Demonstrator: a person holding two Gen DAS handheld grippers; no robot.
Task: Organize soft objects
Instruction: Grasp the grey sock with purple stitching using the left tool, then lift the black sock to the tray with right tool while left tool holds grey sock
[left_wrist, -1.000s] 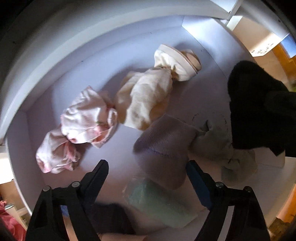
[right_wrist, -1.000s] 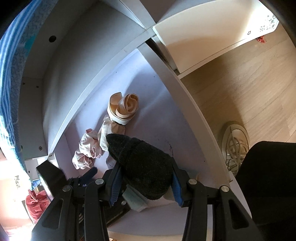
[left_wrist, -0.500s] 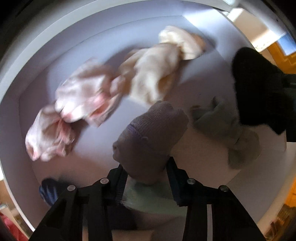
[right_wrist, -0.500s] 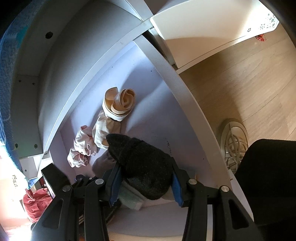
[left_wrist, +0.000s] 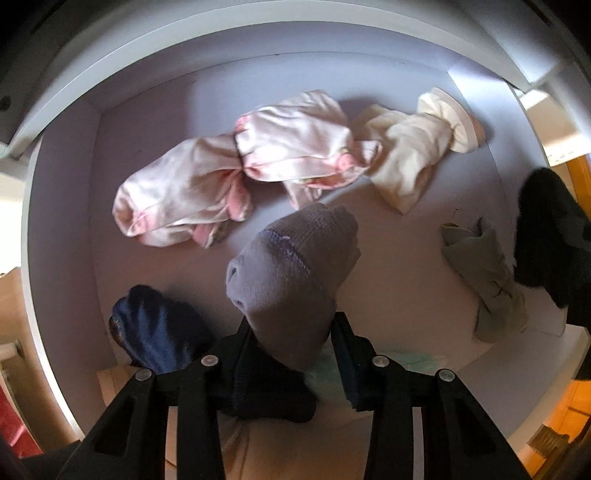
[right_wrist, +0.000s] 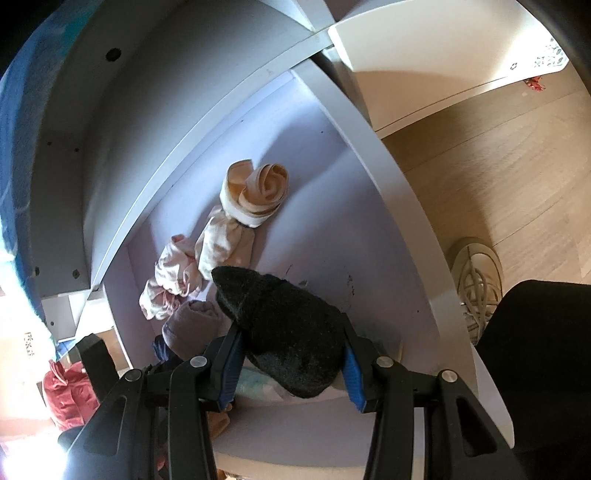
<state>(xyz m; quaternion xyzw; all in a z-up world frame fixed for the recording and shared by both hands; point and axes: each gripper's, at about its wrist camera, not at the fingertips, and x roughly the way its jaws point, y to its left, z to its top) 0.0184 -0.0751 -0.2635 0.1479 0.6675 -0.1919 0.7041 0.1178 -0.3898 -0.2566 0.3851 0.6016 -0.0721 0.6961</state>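
White drawer floor (left_wrist: 155, 288) carries loose socks. Left claw (left_wrist: 295, 350) is clamped on the grey sock (left_wrist: 291, 266), long axis toward 12 o'clock; right claw (right_wrist: 290, 363) grips the black sock (right_wrist: 288, 332), pointing toward 11 o'clock.

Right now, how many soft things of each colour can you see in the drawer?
Pink: 2
Cream: 1
Purple-grey: 1
Grey-green: 1
Black: 1
Dark blue: 1
Mint green: 1
Total: 8
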